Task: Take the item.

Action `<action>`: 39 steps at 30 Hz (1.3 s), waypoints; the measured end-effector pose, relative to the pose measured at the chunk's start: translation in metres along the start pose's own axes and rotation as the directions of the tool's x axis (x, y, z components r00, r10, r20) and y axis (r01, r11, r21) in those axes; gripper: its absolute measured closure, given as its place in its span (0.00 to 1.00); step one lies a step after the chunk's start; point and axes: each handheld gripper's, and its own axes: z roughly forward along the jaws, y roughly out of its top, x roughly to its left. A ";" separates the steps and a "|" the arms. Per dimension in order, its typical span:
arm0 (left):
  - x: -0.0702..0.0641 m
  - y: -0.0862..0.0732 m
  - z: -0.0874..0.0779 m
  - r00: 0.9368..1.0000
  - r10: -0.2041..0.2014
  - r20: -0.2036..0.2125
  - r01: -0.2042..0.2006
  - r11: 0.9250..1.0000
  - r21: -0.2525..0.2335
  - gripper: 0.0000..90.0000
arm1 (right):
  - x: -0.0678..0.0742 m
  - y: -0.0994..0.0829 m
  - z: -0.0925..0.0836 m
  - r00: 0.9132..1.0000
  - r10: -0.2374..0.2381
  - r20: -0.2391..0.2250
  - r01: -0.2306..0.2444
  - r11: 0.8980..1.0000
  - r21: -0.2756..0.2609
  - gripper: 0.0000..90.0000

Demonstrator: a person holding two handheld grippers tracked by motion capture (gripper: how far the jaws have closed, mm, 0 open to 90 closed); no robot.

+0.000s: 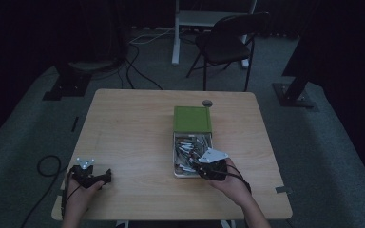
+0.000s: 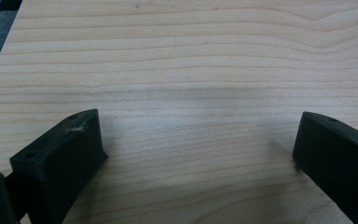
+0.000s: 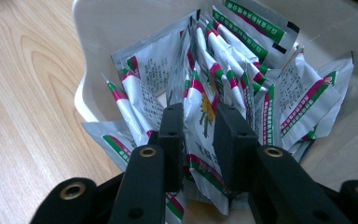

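Two grippers are at work on a wooden table (image 1: 133, 128). Right gripper (image 3: 199, 123) is dipped into the near end of an open white tin (image 3: 98, 28), which sits right of the table's middle with its green lid (image 1: 192, 118) folded back on the far side. Inside the tin stands a loose bunch of silver sachets (image 3: 242, 60) printed with green, red and white bands, leaning every way, some splayed toward the tin's walls. One sachet (image 3: 203, 112) stands upright between the right gripper's black jaws, which have drawn in narrow on either side of it and appear to pinch its faces; neighbouring sachets crowd just beside both jaws. In the high view the right hand (image 1: 233, 183) comes in from the near edge, with the gripper's grey plate over the tin's near right corner. Left gripper (image 1: 92, 175) rests low near the table's near left corner, well apart from the tin, held by the left hand (image 1: 78, 192). Its jaws stand wide with nothing but bare wood grain between them. A small dark round disc (image 1: 207, 102) lies just beyond the lid.
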 end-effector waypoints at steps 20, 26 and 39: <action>0.000 0.000 0.000 1.000 0.000 0.000 0.000 1.000 0.000 0.03 | 0.006 0.004 0.007 0.999 -0.015 0.037 0.012 0.998 0.064 0.89; 0.000 0.000 0.000 1.000 0.000 0.000 0.000 1.000 0.000 0.03 | 0.007 0.005 0.008 0.998 0.004 0.067 -0.008 0.998 0.066 0.95; 0.000 0.000 0.000 1.000 0.000 0.000 0.000 1.000 0.000 0.02 | 0.000 0.009 -0.006 0.996 0.044 0.077 -0.046 0.998 0.033 1.00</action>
